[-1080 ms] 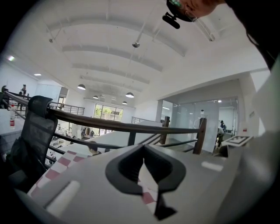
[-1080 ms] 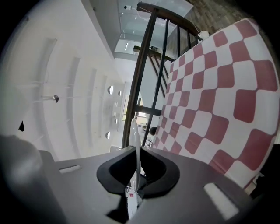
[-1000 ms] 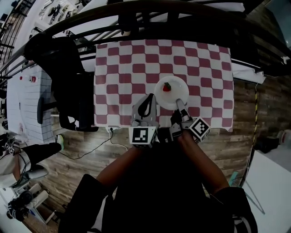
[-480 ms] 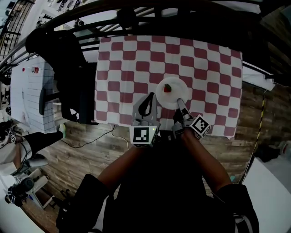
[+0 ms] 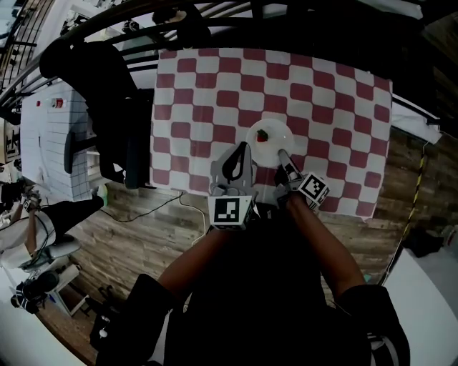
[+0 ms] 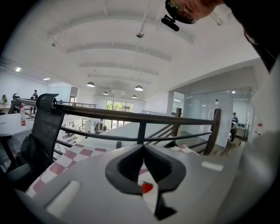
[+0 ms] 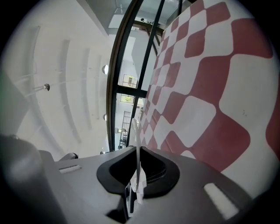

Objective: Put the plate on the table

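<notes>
A white plate [image 5: 273, 145] with a red strawberry [image 5: 262, 135] on it is over the near part of the red-and-white checkered tablecloth [image 5: 215, 86]. My right gripper [image 5: 282, 152] is shut on the plate's near rim. In the right gripper view the rim [image 7: 137, 144] shows edge-on between the jaws, close to the cloth [image 7: 210, 87]. Whether the plate touches the cloth I cannot tell. My left gripper [image 5: 245, 146] is just left of the plate, shut with nothing in it. The strawberry [image 6: 147, 187] shows through its slit.
A black office chair [image 5: 107, 93] stands against the table's left side. A dark railing [image 5: 215, 14] runs behind the table. A white cabinet [image 5: 46, 136] is at the far left. A cable [image 5: 168, 207] lies on the wooden floor [image 5: 143, 236] below the table's near edge.
The right gripper has sunk toward the cloth with the plate still in its jaws. The left gripper has come down a little beside it.
</notes>
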A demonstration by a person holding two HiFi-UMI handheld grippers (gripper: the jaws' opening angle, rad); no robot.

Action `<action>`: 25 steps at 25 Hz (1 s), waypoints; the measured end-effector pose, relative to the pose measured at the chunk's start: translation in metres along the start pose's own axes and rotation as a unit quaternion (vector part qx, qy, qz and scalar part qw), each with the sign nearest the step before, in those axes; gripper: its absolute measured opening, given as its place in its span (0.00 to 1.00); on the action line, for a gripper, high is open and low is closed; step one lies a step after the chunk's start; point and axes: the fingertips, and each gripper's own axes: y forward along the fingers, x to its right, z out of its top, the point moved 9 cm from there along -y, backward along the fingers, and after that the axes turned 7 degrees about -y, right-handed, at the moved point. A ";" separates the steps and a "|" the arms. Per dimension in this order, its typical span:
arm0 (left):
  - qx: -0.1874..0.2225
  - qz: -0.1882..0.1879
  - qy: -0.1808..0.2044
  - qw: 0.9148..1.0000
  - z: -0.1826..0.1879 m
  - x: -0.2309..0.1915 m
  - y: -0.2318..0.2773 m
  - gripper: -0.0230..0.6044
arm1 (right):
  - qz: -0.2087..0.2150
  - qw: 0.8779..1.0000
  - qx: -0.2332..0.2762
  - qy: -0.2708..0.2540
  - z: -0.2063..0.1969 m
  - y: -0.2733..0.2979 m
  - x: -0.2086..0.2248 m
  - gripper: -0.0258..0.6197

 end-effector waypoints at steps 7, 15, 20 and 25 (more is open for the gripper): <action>-0.019 0.020 0.001 1.000 -0.005 -0.008 -0.003 0.05 | -0.006 1.000 -0.013 -0.001 -0.001 0.009 0.033 0.07; -0.014 0.018 -0.012 1.000 -0.006 -0.007 -0.005 0.05 | -0.029 0.999 -0.015 0.004 -0.001 0.018 0.050 0.07; -0.016 0.021 -0.029 0.999 -0.010 -0.011 -0.006 0.05 | -0.034 0.999 -0.014 0.002 0.002 0.023 0.053 0.08; -0.016 0.028 -0.022 0.999 -0.005 -0.015 -0.008 0.05 | -0.048 0.998 -0.028 -0.003 0.003 0.026 0.057 0.07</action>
